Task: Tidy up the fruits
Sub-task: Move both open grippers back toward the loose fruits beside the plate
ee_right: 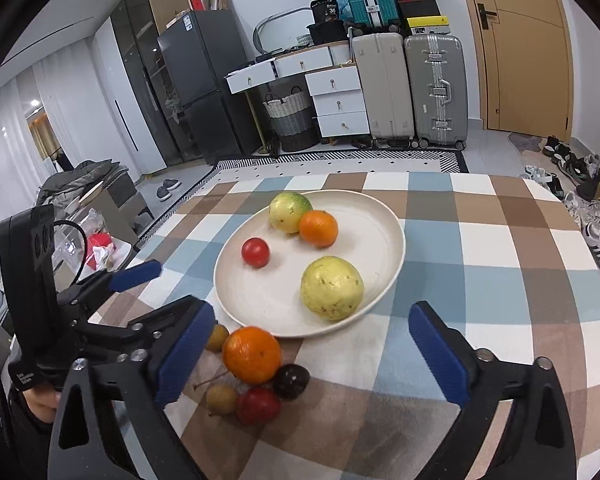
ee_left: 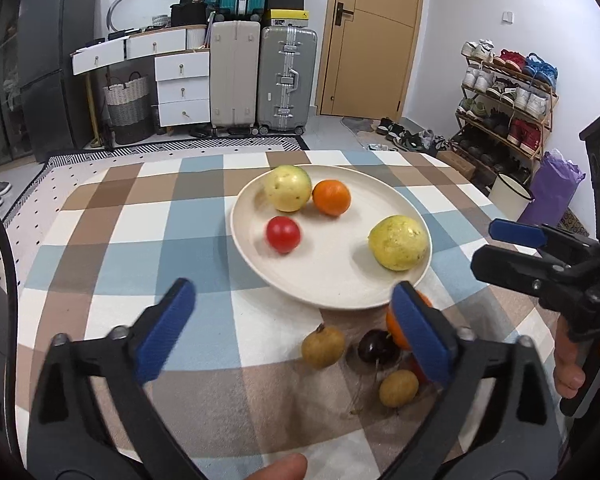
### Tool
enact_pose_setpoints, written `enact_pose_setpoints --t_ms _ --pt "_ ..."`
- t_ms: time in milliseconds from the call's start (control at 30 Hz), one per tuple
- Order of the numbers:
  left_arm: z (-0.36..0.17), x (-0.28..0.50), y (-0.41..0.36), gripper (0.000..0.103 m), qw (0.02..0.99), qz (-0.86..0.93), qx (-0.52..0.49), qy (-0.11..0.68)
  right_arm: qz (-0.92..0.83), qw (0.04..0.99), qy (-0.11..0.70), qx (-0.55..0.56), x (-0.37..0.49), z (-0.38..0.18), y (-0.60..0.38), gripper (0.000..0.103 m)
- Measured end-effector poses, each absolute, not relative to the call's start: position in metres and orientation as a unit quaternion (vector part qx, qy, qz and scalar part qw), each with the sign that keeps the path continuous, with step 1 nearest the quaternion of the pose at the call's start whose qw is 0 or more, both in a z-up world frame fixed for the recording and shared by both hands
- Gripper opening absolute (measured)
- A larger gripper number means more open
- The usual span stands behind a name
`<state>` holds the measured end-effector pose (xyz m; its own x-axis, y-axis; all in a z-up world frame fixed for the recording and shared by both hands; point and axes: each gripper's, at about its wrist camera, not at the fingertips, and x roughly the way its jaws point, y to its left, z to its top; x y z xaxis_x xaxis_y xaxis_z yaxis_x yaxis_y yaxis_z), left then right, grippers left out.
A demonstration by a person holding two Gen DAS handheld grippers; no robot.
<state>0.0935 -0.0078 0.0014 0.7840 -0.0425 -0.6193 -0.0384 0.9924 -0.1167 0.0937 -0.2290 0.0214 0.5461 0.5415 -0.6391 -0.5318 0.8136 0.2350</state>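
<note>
A cream plate (ee_left: 332, 296) (ee_right: 260, 300) on the checked tablecloth holds two yellow-green guavas (ee_left: 398, 242) (ee_right: 332, 288), a small orange (ee_left: 332, 198) (ee_right: 318, 228) and a red tomato (ee_left: 283, 234) (ee_right: 255, 252). In front of the plate lie loose fruits: an orange (ee_right: 252, 354), a dark cherry (ee_left: 376, 346) (ee_right: 291, 380), a red fruit (ee_right: 258, 404) and two brown longans (ee_left: 323, 346) (ee_right: 221, 398). My left gripper (ee_left: 294, 288) (ee_right: 172, 286) stands open above the near rim, empty. My right gripper (ee_right: 313, 308) (ee_left: 490, 246) is open too, holding nothing.
The checked cloth (ee_left: 140, 240) covers the whole table. Beyond it stand suitcases (ee_left: 260, 80), white drawers (ee_left: 182, 88), a dark fridge (ee_right: 204, 92) and a shoe rack (ee_left: 504, 100). A hand (ee_left: 572, 364) grips the right tool's handle.
</note>
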Motion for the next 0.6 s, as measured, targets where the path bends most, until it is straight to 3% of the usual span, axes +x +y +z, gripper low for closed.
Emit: enact_pose_setpoints --t_ms 600 --pt "-0.011 0.073 -0.007 0.102 0.933 0.008 -0.051 0.355 0.316 0.862 0.397 0.03 0.087 -0.006 -0.236 0.102"
